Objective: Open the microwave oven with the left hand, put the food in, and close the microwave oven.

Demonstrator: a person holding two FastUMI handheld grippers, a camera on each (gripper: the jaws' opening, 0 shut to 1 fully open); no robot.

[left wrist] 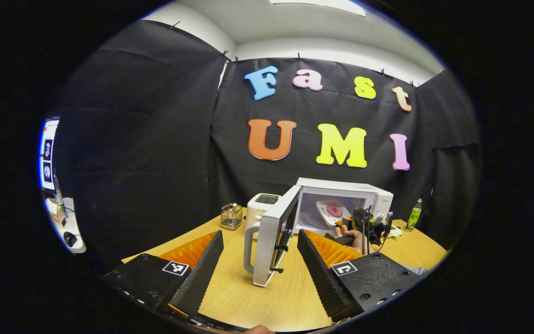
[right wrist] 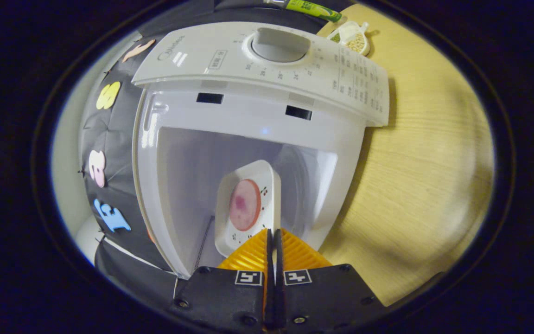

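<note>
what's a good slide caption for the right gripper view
Right gripper clamps the rim of a white plate holding a pink food slice inside the open microwave oven.

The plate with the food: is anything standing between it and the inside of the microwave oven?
Nothing visible does. The door is swung wide open, and the plate, pinched at its edge by the right claw, is already passing through the opening of the microwave oven, tilted, with bare cavity behind it.

"Midea" on microwave (right wrist: 257,60)
</note>
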